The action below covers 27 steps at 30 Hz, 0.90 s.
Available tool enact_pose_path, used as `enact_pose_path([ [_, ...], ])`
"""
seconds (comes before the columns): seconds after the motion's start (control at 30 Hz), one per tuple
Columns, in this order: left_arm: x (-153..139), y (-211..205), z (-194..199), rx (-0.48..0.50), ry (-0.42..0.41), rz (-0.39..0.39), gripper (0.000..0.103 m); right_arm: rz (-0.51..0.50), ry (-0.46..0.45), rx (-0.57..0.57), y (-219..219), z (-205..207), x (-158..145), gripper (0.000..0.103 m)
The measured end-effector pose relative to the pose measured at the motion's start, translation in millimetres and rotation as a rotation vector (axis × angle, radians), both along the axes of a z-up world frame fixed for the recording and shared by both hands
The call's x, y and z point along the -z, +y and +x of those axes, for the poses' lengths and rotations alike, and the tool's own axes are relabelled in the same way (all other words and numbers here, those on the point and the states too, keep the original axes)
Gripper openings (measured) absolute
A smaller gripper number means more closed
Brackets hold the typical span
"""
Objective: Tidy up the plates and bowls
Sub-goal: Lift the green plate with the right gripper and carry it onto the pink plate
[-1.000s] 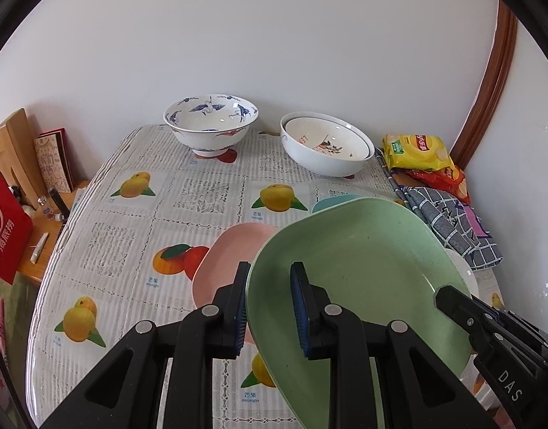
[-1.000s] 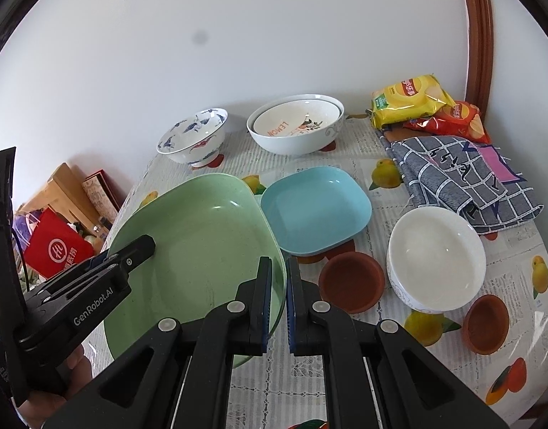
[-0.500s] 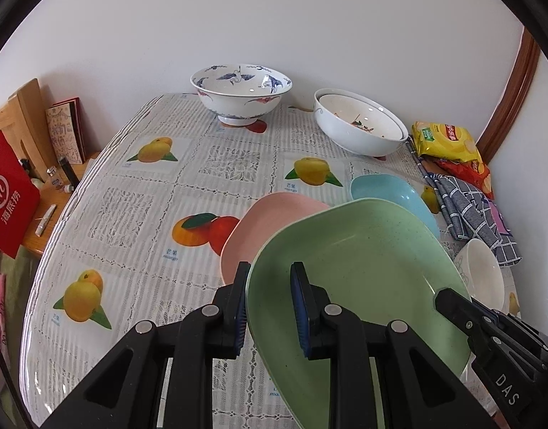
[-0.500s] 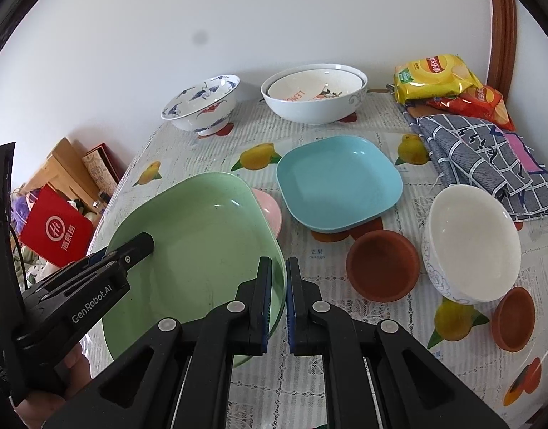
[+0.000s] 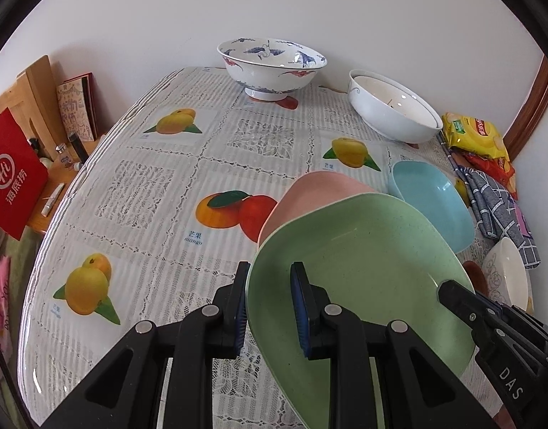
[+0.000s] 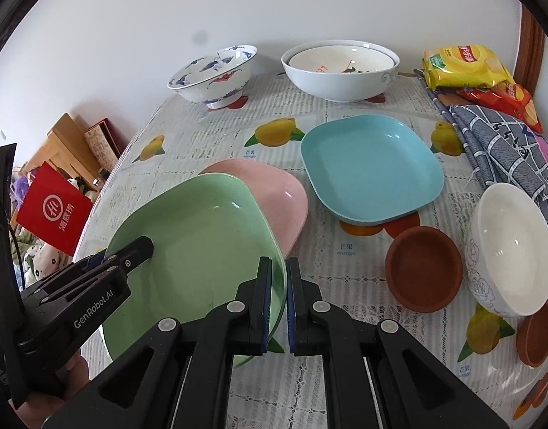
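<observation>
Both tools grasp the green plate [image 6: 202, 250] by opposite rims: left tool [image 5: 270, 307], right tool [image 6: 279, 300]. It overlaps the pink plate [image 6: 274, 196].

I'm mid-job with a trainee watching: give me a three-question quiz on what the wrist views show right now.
1. True or false: both tongs, left and right, grip the square green plastic plate.
2. Which plate lies partly under the green one? A) square pink plate B) square blue plate C) round brown clay saucer
3. Fill in: the big white ceramic bowl by the wall has a smaller ____ nested inside.

Key: 1 true; 2 A; 3 bowl.
</observation>
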<state>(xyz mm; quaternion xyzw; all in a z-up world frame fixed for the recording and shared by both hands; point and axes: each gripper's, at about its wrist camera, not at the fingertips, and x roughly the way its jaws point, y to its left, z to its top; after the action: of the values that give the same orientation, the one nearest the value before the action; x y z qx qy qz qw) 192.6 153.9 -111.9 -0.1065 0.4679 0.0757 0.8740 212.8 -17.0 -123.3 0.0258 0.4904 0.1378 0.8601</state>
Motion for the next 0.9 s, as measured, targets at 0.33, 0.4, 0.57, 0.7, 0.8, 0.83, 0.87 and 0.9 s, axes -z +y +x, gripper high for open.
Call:
enact_pose_path([
  [0.33,6.1,5.3,21.5,-0.014,0.005,0.014,0.022,-0.027,0.001,-0.034,10.9,31.8,8.6,0.008],
  [0.4,8.0,4.4,25.3,-0.012,0.010,0.018,0.021,-0.035,0.009,-0.045,11.7,37.9,12.4,0.008],
  [0.57,11.1,1.8,33.3,-0.010,0.014,0.036,0.022,-0.035,0.030,-0.059,12.0,52.4,22.9,0.009],
  [0.7,15.6,0.9,37.5,0.000,0.027,0.041,0.022,-0.047,0.042,-0.075,14.3,61.6,29.0,0.011],
  [0.8,18.7,0.9,39.7,0.004,0.033,0.036,0.022,-0.046,0.038,-0.081,13.9,67.6,29.6,0.011],
  [0.83,19.8,0.5,40.0,0.003,0.034,0.040,0.022,-0.043,0.036,-0.081,13.8,69.8,29.7,0.011],
  [0.87,21.1,0.4,40.2,0.003,0.037,0.043,0.022,-0.042,0.036,-0.082,14.3,72.1,30.3,0.011],
  [0.9,22.2,0.4,40.2,0.002,0.041,0.042,0.022,-0.046,0.037,-0.087,15.4,74.5,31.5,0.011],
])
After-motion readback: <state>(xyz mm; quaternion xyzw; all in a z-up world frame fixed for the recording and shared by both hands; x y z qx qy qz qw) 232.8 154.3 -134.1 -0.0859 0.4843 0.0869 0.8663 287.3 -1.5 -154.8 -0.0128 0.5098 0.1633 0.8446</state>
